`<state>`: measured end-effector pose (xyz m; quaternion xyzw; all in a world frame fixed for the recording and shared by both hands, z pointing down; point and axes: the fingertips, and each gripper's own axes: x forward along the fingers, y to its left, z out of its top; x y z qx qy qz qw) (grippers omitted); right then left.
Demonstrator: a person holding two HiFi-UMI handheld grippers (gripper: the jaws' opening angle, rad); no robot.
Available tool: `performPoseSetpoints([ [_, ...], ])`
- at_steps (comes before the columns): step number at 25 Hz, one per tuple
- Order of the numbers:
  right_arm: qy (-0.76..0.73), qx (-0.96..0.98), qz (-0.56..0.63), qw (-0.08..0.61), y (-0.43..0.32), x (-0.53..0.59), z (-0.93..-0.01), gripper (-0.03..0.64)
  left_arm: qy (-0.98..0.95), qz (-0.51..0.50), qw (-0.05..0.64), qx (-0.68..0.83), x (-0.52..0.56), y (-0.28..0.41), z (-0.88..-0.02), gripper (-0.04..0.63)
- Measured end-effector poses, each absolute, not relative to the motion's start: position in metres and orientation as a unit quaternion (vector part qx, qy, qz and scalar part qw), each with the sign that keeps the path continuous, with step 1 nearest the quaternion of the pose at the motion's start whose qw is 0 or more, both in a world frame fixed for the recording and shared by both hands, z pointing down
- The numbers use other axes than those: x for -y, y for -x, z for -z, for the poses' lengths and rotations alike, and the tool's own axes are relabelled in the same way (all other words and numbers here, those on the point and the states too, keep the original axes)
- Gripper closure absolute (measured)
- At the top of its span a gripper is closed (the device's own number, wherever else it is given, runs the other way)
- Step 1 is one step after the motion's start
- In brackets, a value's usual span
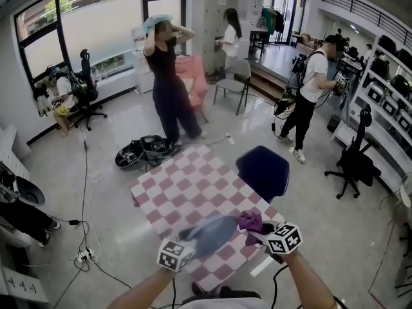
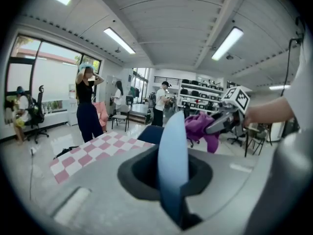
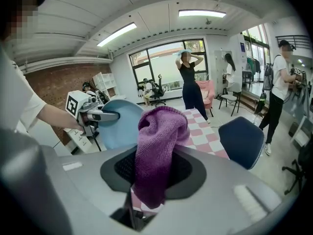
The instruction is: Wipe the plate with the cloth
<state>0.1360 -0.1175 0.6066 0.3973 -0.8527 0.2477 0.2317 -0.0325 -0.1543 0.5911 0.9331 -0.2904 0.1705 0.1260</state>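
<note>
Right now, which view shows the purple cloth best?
The right gripper view: the purple cloth fills the centre, with its knit texture clear. The left gripper view shows it small, hanging from the right gripper beyond the edge-on plate. The head view shows only a small purple patch.

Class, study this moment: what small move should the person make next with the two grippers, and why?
Probably bring the right gripper across so the purple cloth presses on the blue plate. The left gripper holds the plate lifted above the checked table, and the cloth hangs close beside it.
</note>
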Motion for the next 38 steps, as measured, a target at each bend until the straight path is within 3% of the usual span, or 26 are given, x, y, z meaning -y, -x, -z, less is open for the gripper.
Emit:
performPoseSetpoints([
  [16,-0.425,0.856,-0.208,0.207,-0.200,0.076,-0.617,0.499,-0.887,-0.103,0.291,0.344,0.099,0.003,-0.597,0.560],
  [23,-0.415,0.869,-0.180,0.201,-0.202,0.059,-0.619,0.499,-0.843,-0.019,0.389,0.372,0.066,0.013,-0.605,0.560],
  [38,-0.454,0.862,-0.154,0.164,-0.204,0.027,-0.602,0.499,-0.767,0.055,0.544,0.336,0.032,0.023,-0.616,0.558],
])
